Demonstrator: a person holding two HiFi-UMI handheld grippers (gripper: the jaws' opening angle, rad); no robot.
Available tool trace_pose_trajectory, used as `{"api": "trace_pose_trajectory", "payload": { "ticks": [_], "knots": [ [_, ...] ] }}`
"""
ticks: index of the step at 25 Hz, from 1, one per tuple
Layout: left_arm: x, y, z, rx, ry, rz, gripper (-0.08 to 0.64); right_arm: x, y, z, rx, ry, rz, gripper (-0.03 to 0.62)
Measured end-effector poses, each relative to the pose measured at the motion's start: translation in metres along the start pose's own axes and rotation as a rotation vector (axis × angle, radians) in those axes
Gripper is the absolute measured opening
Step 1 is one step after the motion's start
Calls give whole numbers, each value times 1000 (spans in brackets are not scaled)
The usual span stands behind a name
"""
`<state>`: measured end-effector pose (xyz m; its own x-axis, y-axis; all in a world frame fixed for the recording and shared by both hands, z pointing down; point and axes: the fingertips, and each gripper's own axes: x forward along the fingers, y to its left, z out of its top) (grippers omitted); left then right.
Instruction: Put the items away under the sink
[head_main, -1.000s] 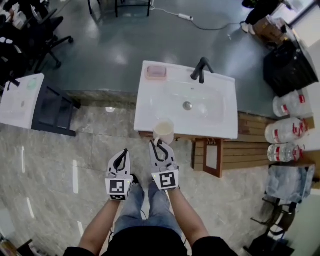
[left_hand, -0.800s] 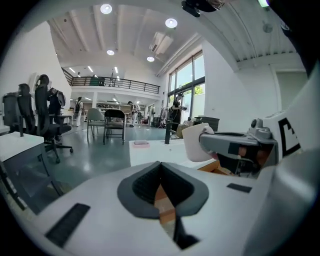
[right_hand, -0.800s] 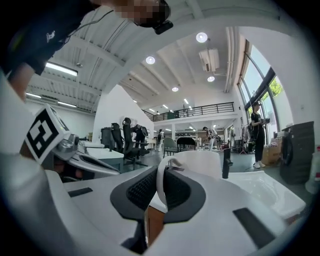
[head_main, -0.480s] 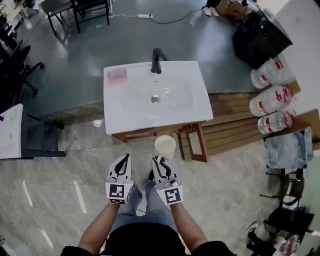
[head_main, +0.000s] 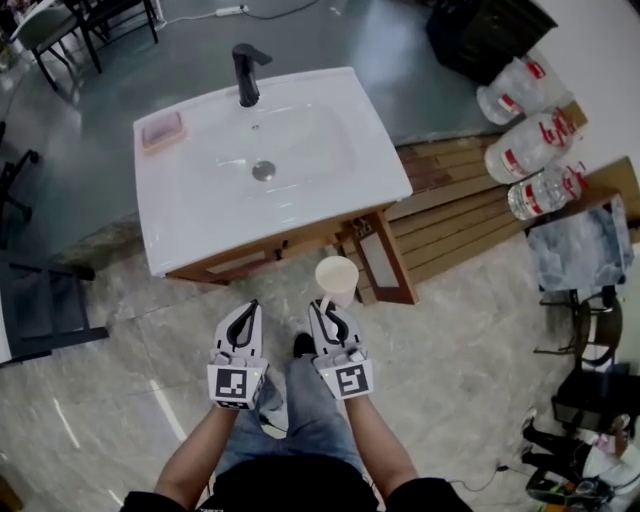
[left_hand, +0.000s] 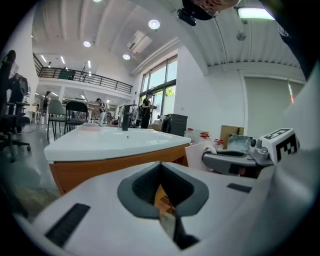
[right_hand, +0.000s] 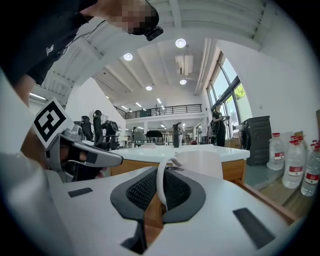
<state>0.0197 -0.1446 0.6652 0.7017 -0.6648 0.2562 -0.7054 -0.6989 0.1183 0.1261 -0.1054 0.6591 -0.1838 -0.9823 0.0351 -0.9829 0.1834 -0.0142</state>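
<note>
Marble floor (head_main: 110, 390) before the white sink (head_main: 190, 225): my right gripper (head_main: 323, 304) pinches a white mug (head_main: 337, 276) by its handle; my left gripper (head_main: 251, 305) hangs alongside, jaws pressed together, empty.

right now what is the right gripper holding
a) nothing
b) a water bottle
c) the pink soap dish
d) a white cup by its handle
d: in the right gripper view the fingers of the right gripper are shut on the handle of the white cup, and the head view shows that cup at its tip.
</note>
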Motion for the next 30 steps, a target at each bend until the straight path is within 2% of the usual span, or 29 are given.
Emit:
{"api": "trace_pose_trajectory", "payload": {
  "ticks": [8,14,21,30],
  "knots": [
    [56,25,-90,32,-47,-3,6,28,-31,-107,-21,-39,-7,37],
    [82,46,-140,36,-72,0,6,61,-55,-179,15,-52,-26,37],
    [98,61,-187,35,-100,26,6,106,-79,-235,-22,-96,0,35],
    [93,67,-218,68,-100,37,6,165,-110,-277,10,-92,8,35]
  ]
}}
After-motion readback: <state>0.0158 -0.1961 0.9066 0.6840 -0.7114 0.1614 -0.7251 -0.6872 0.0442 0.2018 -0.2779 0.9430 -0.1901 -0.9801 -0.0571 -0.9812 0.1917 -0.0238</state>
